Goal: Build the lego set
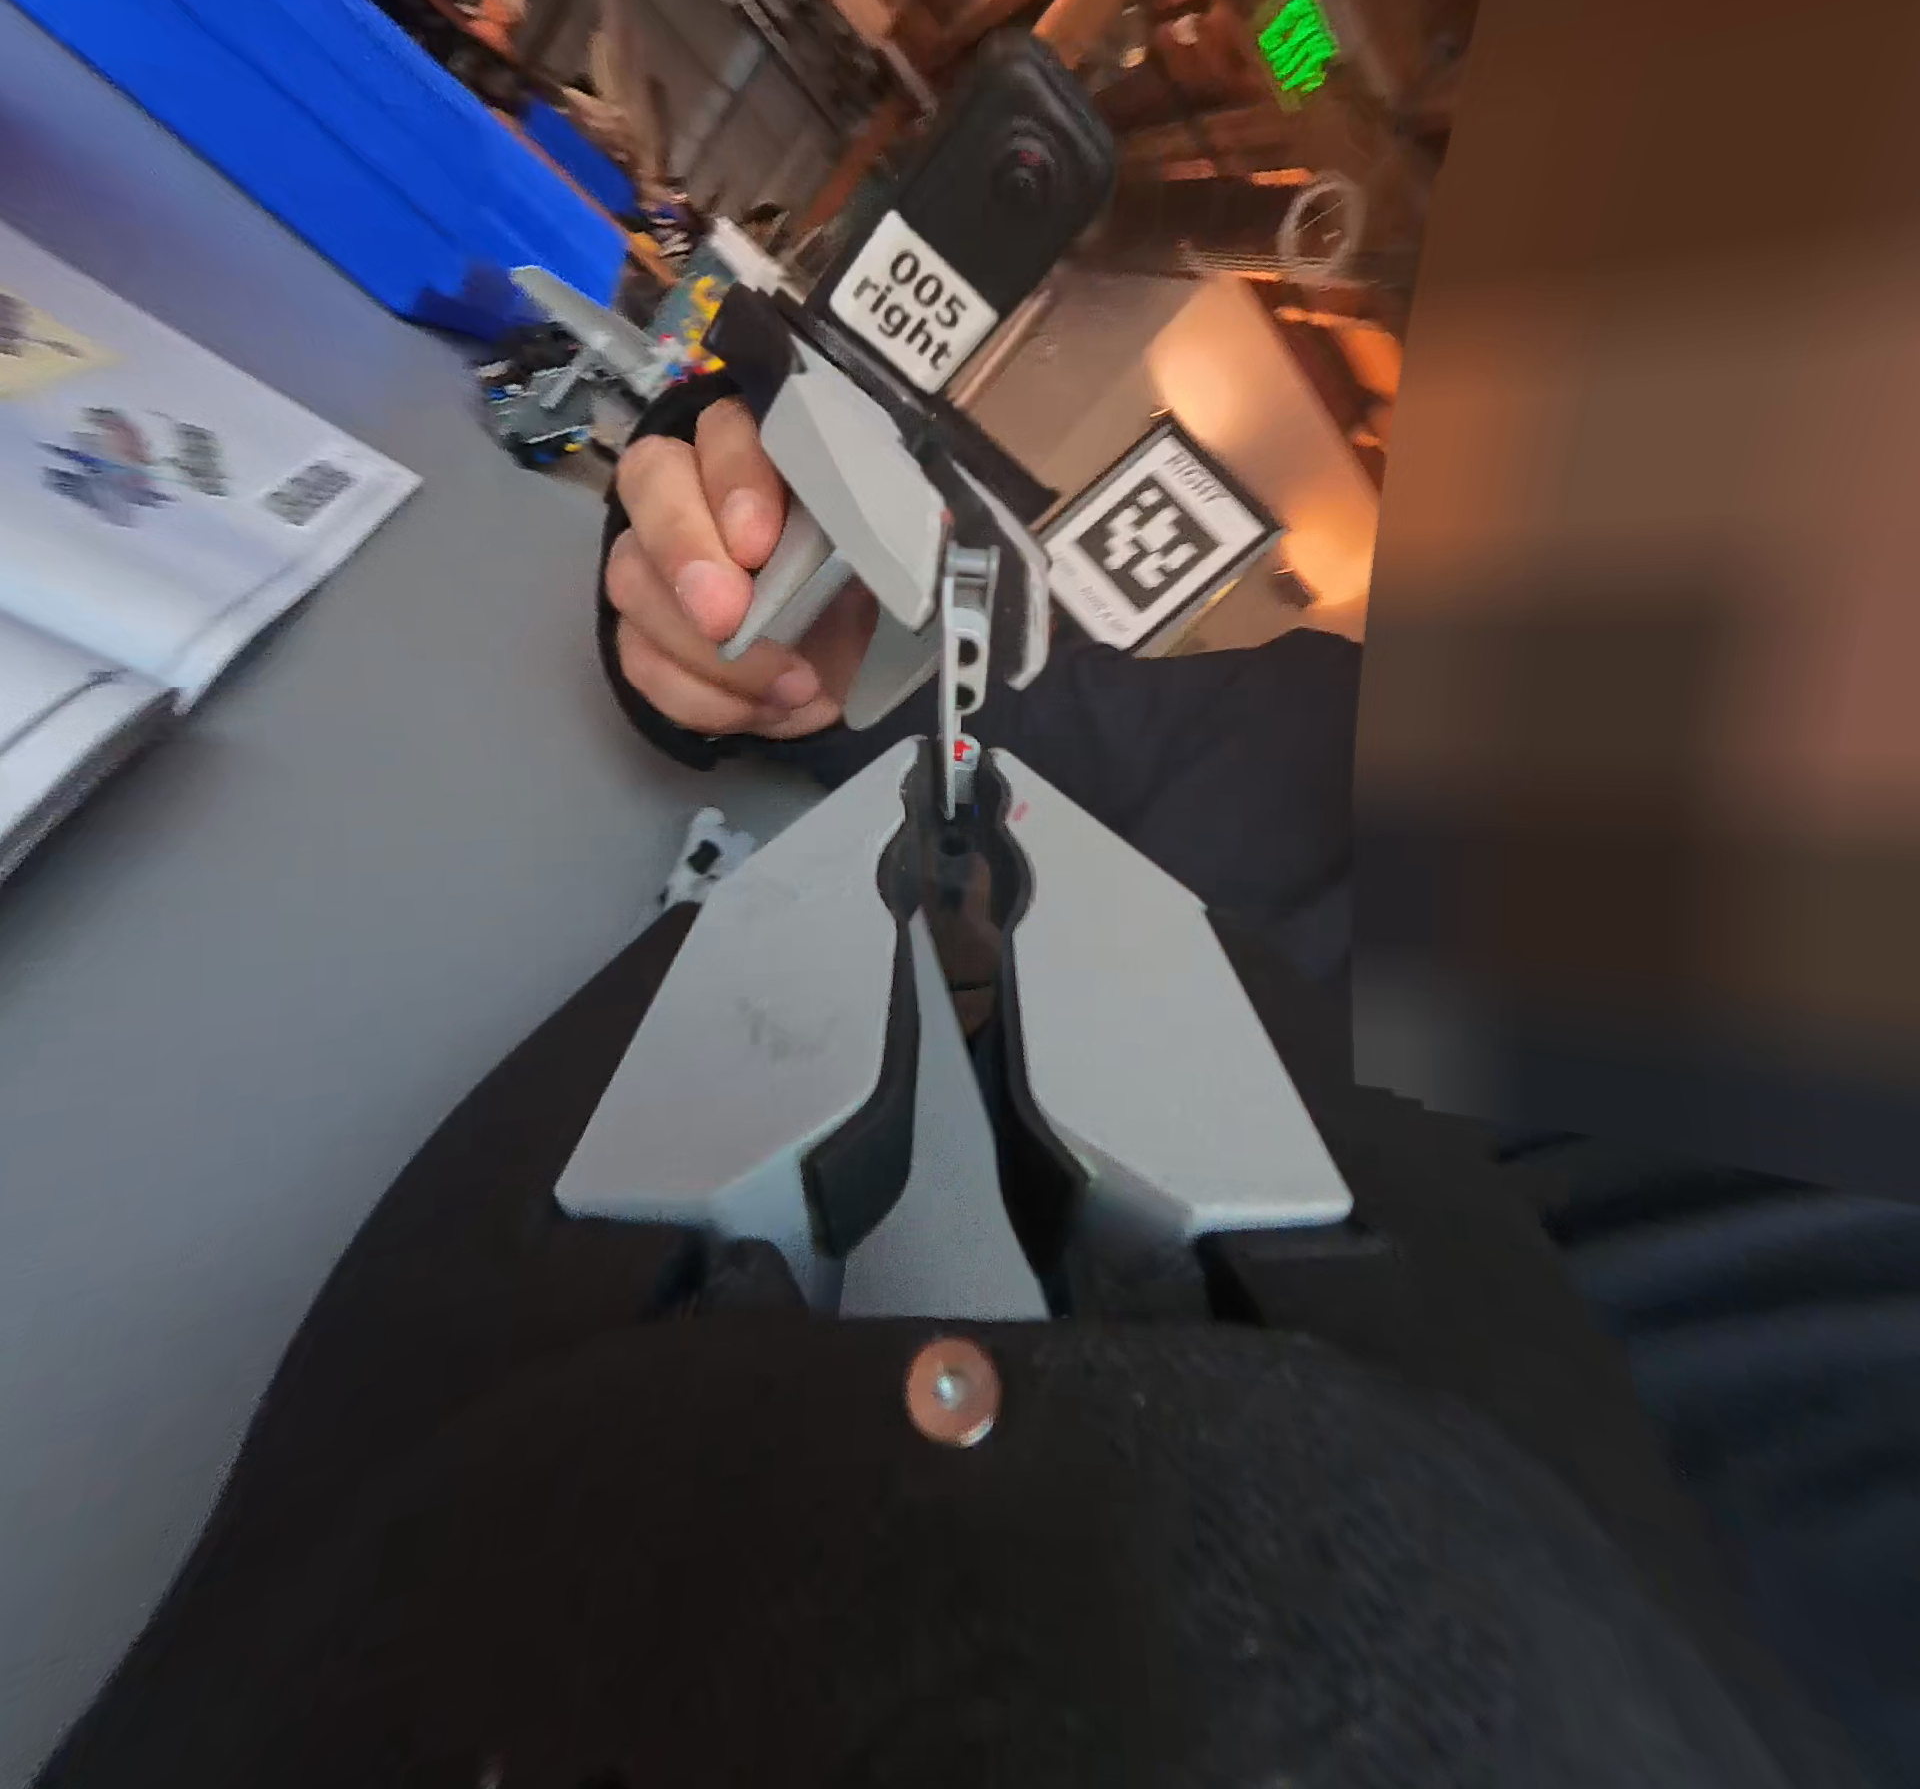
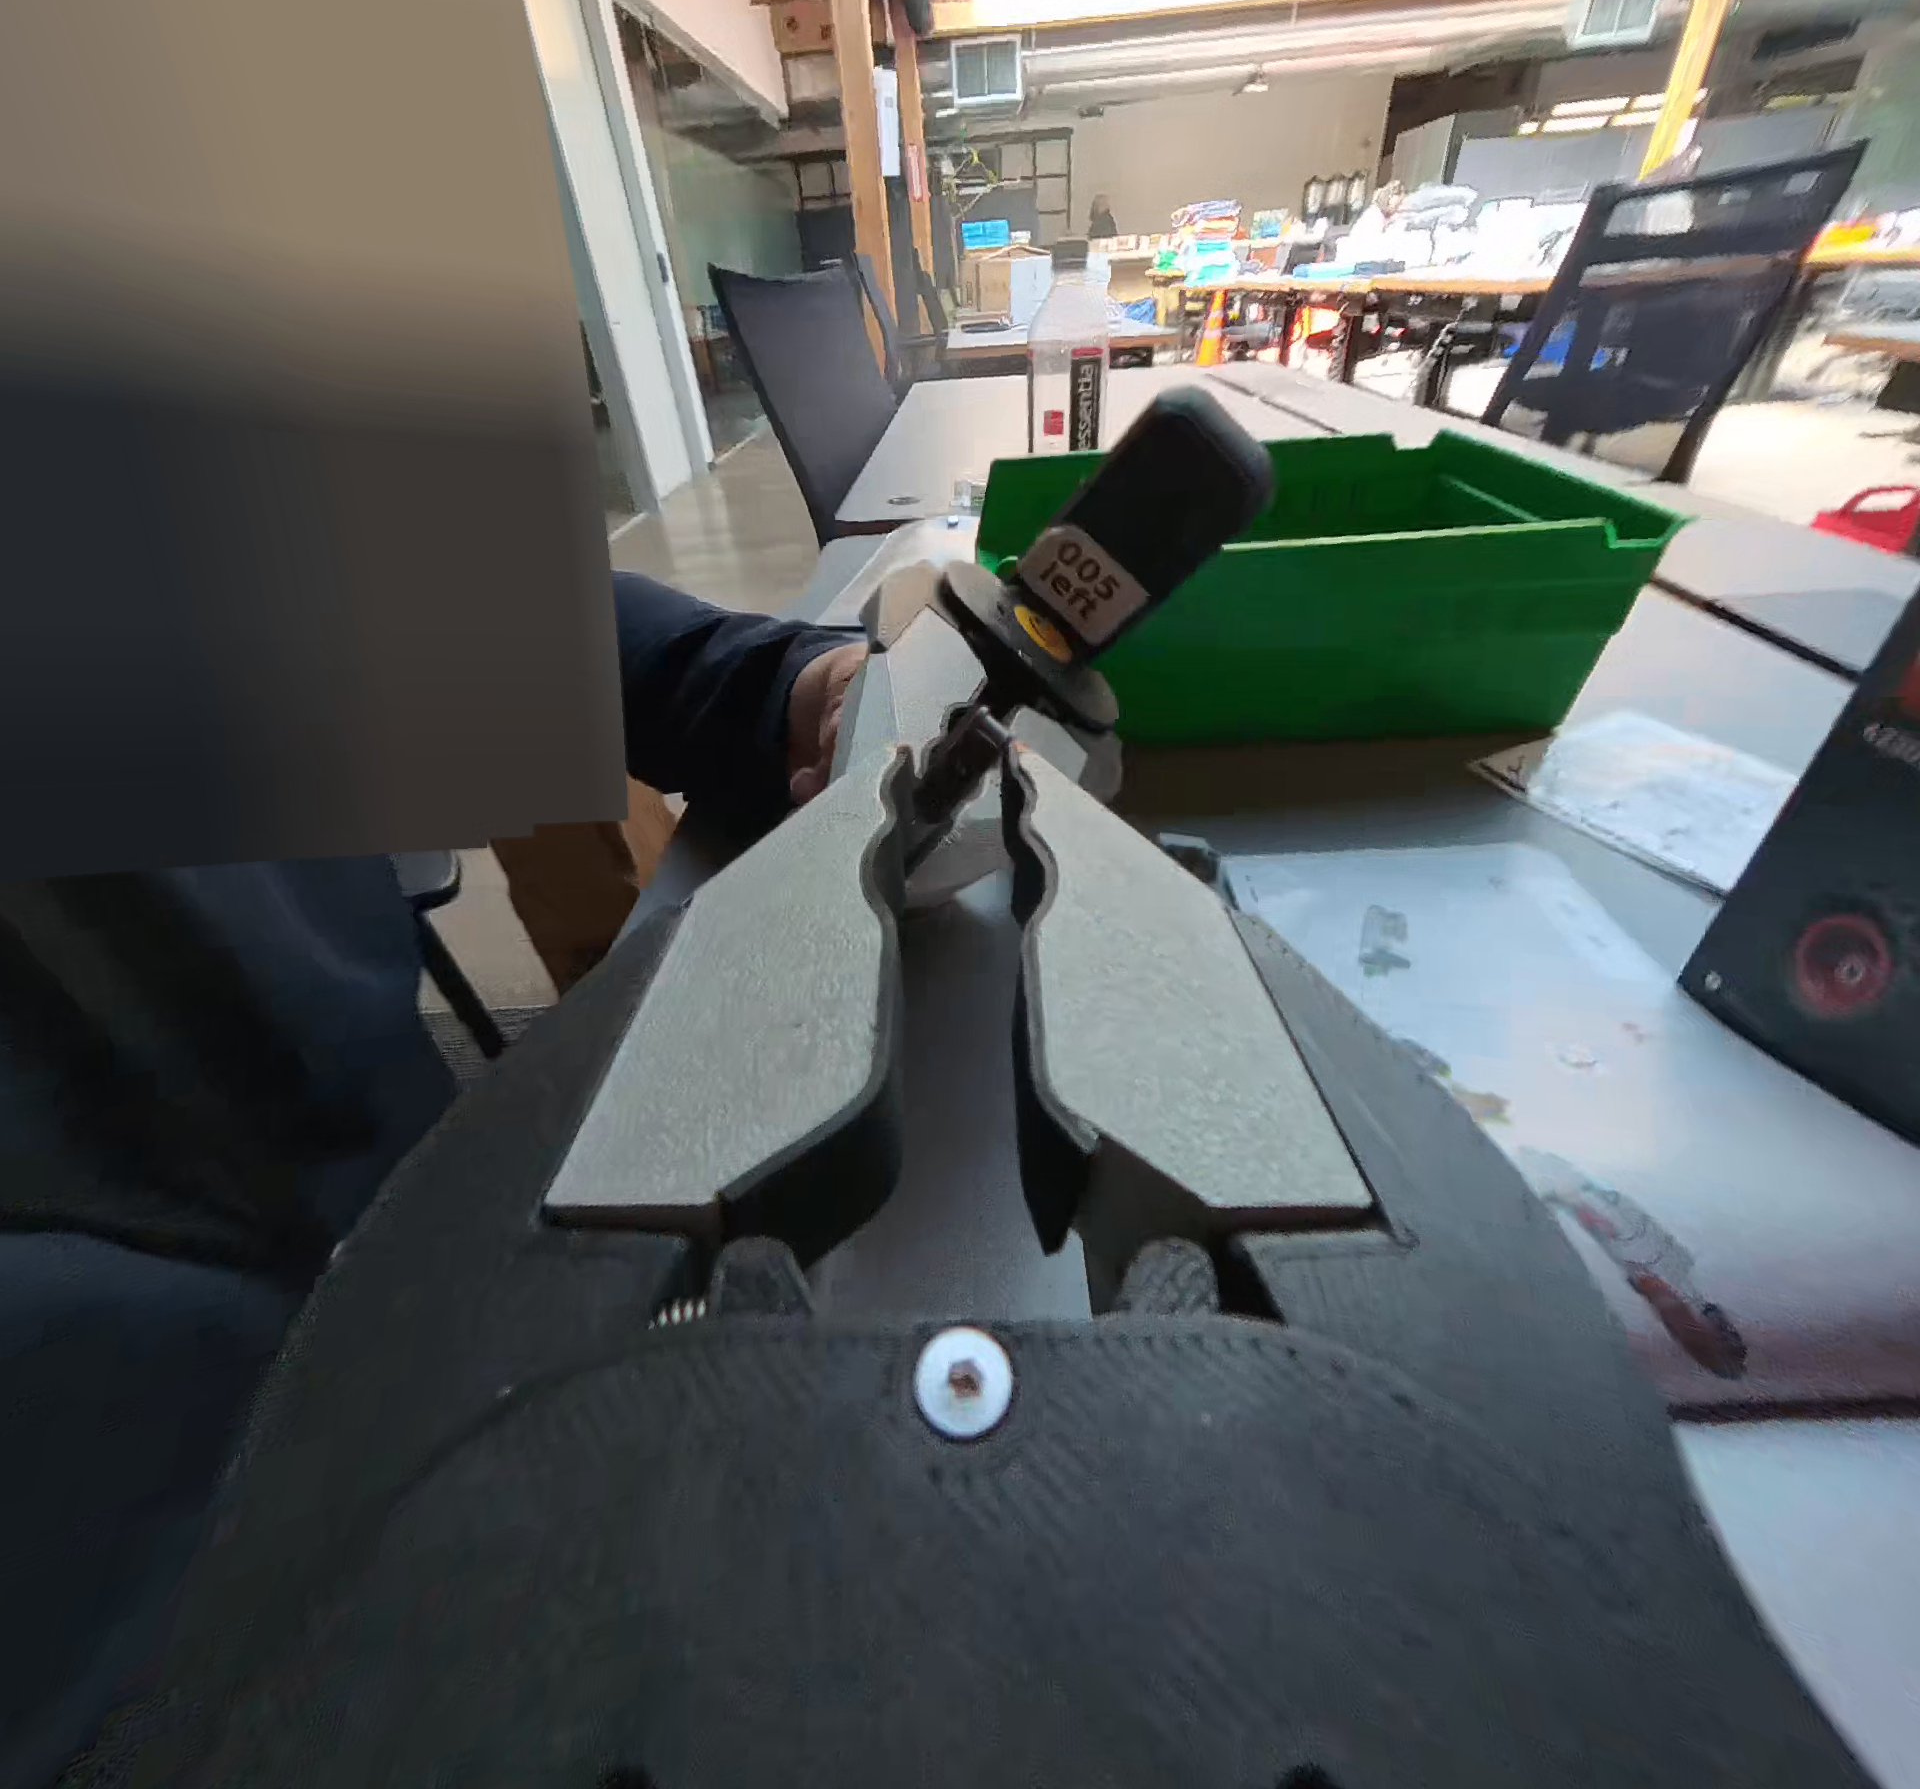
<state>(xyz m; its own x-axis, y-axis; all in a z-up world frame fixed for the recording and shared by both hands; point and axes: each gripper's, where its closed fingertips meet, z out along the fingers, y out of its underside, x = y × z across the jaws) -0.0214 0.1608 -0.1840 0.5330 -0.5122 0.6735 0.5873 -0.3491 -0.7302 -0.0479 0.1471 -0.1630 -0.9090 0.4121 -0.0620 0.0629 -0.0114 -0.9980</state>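
Grey beam [image 1: 964, 659] bridges both jaws.

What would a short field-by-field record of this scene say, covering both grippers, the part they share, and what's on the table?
left gripper: shut on the lower end of the grey beam
right gripper: shut on the upper end of the beam
beam: thin, holed, held in the air between both grippers
small parts at the left tips: red and grey, unclear
table: grey
booklet: open, on the table
green bin: on the table, contents hidden
bottle: upright behind the bin
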